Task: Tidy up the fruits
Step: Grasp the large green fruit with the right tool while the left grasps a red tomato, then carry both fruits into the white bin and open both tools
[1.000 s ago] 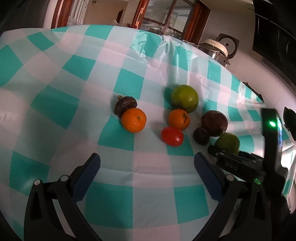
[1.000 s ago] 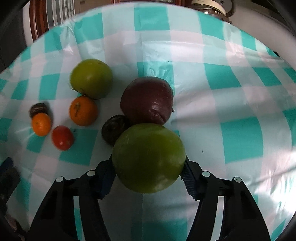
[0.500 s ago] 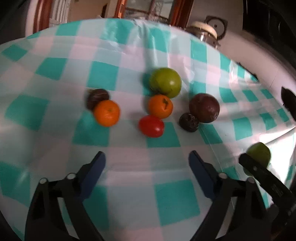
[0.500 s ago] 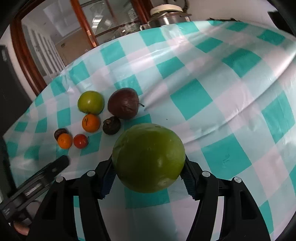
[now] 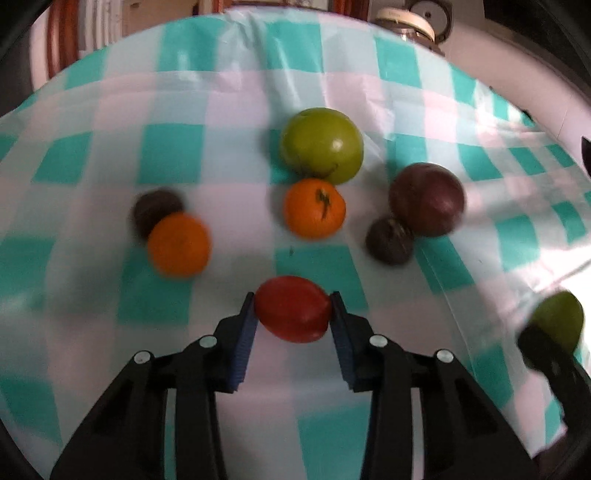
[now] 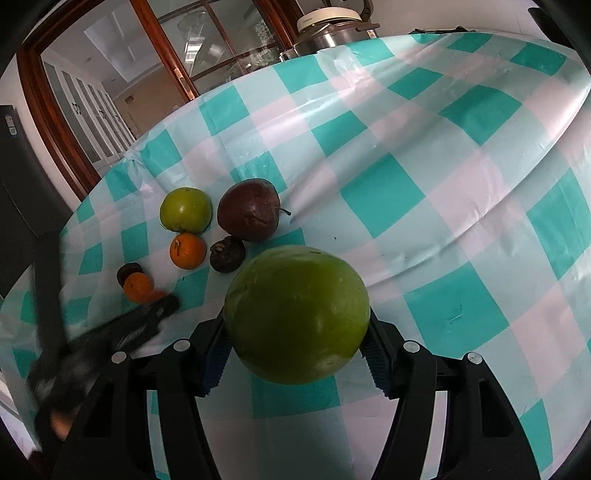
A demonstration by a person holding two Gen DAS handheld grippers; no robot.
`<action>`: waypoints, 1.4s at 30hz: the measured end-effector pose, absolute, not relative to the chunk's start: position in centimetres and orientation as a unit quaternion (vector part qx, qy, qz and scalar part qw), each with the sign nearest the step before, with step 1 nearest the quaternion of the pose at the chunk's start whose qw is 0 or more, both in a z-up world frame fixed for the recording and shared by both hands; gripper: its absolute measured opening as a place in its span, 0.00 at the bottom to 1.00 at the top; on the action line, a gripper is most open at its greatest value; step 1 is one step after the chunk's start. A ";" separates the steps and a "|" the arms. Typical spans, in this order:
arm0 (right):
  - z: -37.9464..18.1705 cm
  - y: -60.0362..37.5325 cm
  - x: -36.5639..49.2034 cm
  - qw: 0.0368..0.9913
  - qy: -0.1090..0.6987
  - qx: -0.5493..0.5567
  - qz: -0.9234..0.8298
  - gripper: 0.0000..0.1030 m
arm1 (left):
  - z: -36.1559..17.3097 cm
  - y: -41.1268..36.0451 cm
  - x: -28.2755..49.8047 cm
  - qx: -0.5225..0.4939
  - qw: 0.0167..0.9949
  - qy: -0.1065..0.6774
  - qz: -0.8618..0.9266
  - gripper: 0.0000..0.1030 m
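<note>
Your left gripper (image 5: 293, 310) has just been closing and now pinches the small red oval tomato (image 5: 292, 309), blue pads flat against both its sides. The tomato sits low over the teal-and-white checked plastic tablecloth (image 5: 177, 155); you can't tell from this view whether it touches the cloth or is lifted.

Taking the tomato as landmark: the small orange mandarin with the dark stem mark (image 5: 314, 208) lies just beyond it, and the large green round fruit (image 5: 322, 145) touches that mandarin's far side. Beyond and right of the tomato sits the large dark purple round fruit (image 5: 427, 199), with the small wrinkled dark brown fruit (image 5: 390, 240) touching its near-left side. Beyond and left sits a second orange mandarin (image 5: 179, 245), blurred, with another small dark brown fruit (image 5: 157, 211) right behind it.

Your right gripper (image 6: 297, 345) is clamped on the big smooth green round fruit (image 6: 297, 315), which fills the gap between the pads and is held clear above the cloth. It is well to the right of the tomato, at the right edge of the left wrist view.

A steel pot with a pale lid (image 6: 328, 27) stands past the table's far edge, well behind the tomato.
</note>
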State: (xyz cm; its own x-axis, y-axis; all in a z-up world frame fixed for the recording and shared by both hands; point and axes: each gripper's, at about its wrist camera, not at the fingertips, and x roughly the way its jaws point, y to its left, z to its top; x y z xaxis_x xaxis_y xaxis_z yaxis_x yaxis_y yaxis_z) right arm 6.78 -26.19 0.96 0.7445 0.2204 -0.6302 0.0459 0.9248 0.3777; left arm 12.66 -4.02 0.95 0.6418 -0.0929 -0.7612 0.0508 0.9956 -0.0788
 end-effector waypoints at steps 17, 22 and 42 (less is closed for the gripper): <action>0.7 -25.8 7.0 0.914 0.357 0.184 0.056 0.60 | 1.5 -1.8 4.0 -0.094 0.915 0.388 -0.059 0.38; 0.6 -25.8 7.1 0.913 0.360 0.185 0.058 0.60 | 1.6 -1.8 3.9 -0.082 0.916 0.389 -0.052 0.38; 0.7 -24.7 4.3 0.900 0.385 0.188 0.079 0.60 | 2.2 -2.0 0.8 -0.064 0.920 0.384 -0.038 0.38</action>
State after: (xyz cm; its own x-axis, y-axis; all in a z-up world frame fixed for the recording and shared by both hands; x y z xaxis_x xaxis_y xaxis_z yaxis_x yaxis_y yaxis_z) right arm 4.31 -24.75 0.67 0.6917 0.2869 -0.6627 0.0016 0.9171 0.3987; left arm 0.84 -2.03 2.20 0.7022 -0.1187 -0.7020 0.0208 0.9890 -0.1464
